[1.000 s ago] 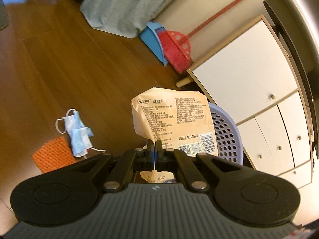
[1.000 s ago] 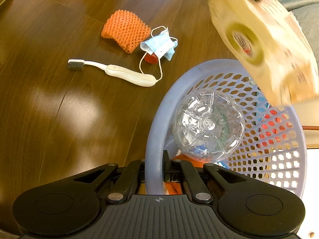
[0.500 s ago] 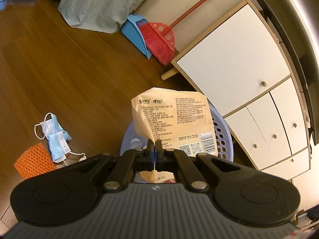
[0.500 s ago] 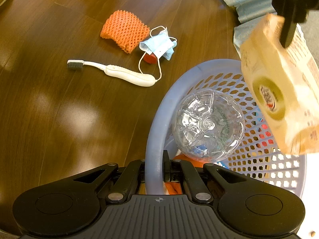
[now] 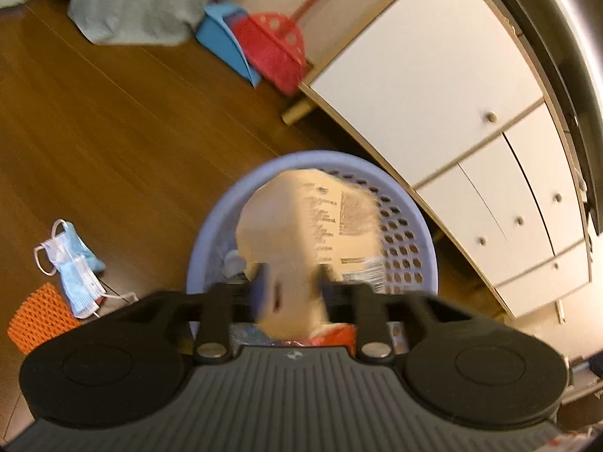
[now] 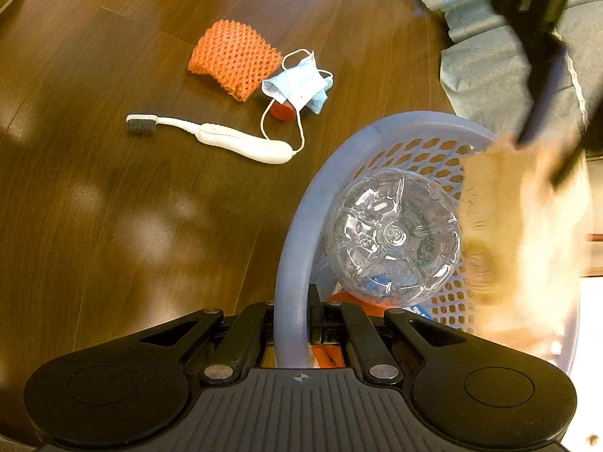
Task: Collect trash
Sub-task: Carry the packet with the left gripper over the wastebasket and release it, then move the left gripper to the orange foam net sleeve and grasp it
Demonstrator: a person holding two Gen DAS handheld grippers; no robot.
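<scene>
A tan printed snack bag (image 5: 312, 222) hangs blurred over the lavender mesh basket (image 5: 211, 233), between the spread fingers of my left gripper (image 5: 292, 275), which is open. In the right wrist view the same bag (image 6: 524, 233) is a blur above the basket's far side, under the left gripper (image 6: 546, 154). My right gripper (image 6: 297, 301) is shut on the basket rim (image 6: 297, 226). A clear plastic bottle (image 6: 392, 233) lies inside the basket. On the floor lie a blue face mask (image 6: 297, 86), an orange foam net (image 6: 233, 56), a white toothbrush (image 6: 226, 139) and a red cap (image 6: 282, 110).
A white cabinet (image 5: 433, 86) with drawers stands right behind the basket. A blue dustpan (image 5: 226, 37) and a red broom (image 5: 275, 49) lean by its corner. Grey-green fabric (image 5: 135, 3) drapes to the wooden floor at the back.
The left gripper carried the bag over the basket and its fingers have opened; the bag is now blurred and lower. The right gripper has stayed clamped on the rim.
</scene>
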